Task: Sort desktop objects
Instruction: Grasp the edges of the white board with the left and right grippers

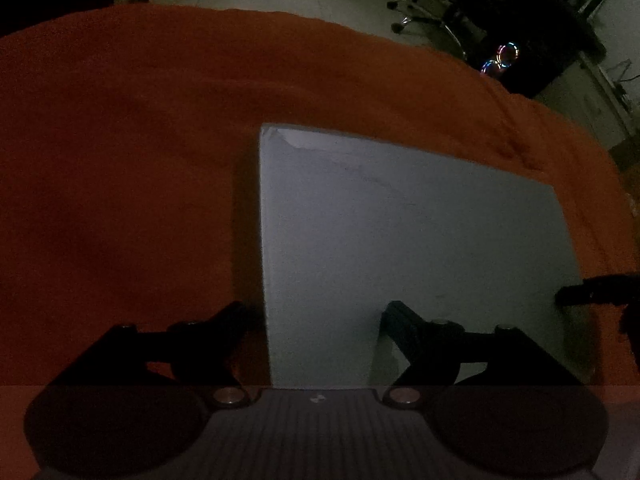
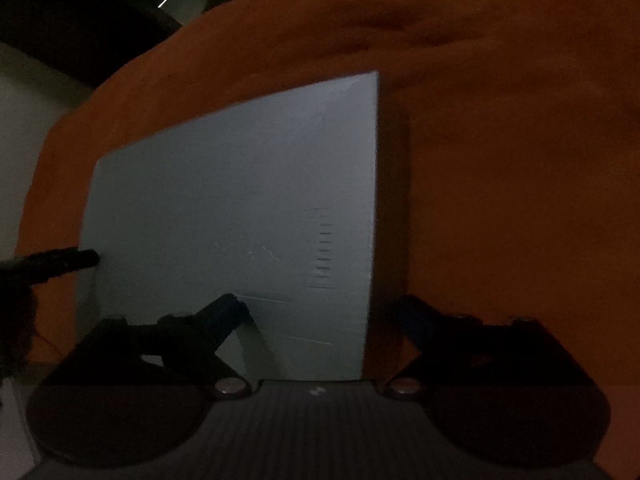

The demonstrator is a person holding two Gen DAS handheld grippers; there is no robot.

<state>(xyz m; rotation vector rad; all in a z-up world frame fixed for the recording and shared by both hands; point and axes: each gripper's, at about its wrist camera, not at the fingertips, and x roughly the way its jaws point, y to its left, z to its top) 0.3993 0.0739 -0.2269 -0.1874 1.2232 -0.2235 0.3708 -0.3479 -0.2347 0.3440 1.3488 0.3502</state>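
- Left wrist view: the left tongs (image 1: 316, 316) stand open at the bottom of the frame, straddling the left edge of a flat pale grey rectangular box (image 1: 400, 240). One finger sits over the orange cloth-covered desk (image 1: 120, 160) and the other over the box's top face.
- The box fills the centre and lower right of this frame. Its upper left corner looks dented.
- At the right edge, a dark fingertip of the other tool (image 1: 592, 290) reaches the box's far side.
- Right wrist view: the right tongs (image 2: 320, 312) are open too, astride the box's right edge at the bottom centre.
- Risk, as I judge it: if one side closes or lifts first, the broad box could tilt or slip, and the loose cloth may drag.
- Open cloth lies in the upper left of the left view. The desk's edge curves across the top, so there is less room there.
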